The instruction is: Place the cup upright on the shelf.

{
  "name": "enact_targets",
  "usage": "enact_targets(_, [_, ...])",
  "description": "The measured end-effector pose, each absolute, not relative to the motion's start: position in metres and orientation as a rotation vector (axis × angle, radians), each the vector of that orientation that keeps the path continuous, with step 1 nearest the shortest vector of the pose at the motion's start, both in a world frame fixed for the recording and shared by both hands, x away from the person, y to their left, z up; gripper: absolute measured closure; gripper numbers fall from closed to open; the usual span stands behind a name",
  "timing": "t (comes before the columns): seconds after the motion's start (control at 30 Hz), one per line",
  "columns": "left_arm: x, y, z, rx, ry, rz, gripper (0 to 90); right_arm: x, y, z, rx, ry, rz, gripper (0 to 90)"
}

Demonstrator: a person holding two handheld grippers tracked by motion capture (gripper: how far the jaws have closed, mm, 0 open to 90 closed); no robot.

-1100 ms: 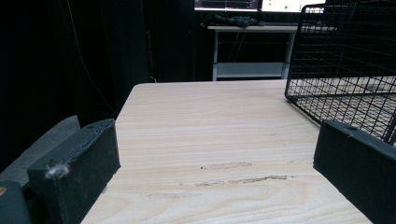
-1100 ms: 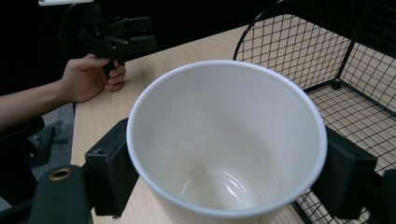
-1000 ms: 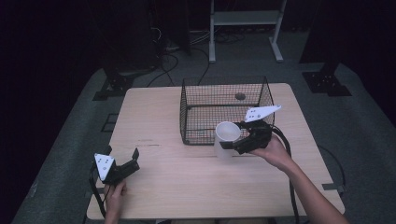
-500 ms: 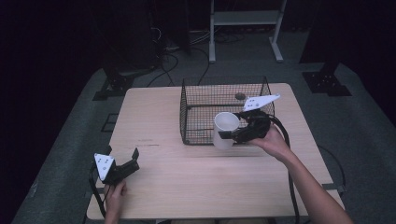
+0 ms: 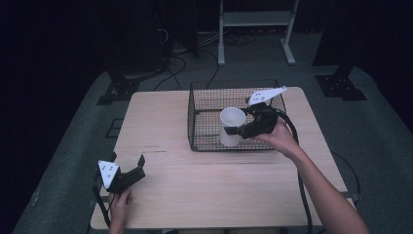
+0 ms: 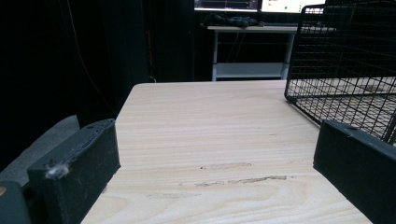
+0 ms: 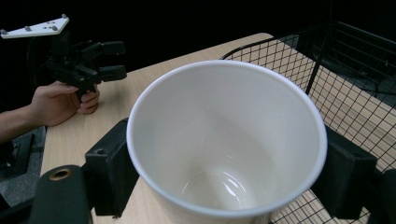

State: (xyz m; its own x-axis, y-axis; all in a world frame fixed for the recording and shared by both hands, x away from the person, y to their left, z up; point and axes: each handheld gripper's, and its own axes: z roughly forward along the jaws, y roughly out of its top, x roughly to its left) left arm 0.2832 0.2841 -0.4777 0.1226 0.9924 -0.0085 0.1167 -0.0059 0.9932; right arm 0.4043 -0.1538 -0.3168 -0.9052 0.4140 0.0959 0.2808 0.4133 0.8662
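- right gripper clamped on white cup, one jaw on each side of the cup wall, clear in the right gripper view
- cup upright, mouth open, looks empty, held up at the near wall of the wire basket; from the high view can't tell whether it is over the rim or just inside
- left gripper jaws wide, nothing between them, parked near the near-left corner of the table, well apart from the basket
- small dark thing on the basket floor, too small to tell
- risk: cup base snags the basket's top wire if carried too low, which could tip the cup or drag the basket
- risk: grip sits on a smooth round wall, so a bump could twist the cup out of the pads
- risk: let go too high and it may topple inside
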Motion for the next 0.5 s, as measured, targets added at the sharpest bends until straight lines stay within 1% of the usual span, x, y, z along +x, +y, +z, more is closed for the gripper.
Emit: enact_targets(0.5, [0.283,0.285,-0.478,1.348,1.203,1.055,0.0,0.425,-0.145,-0.306,0.633,2.514,1.482,19.3])
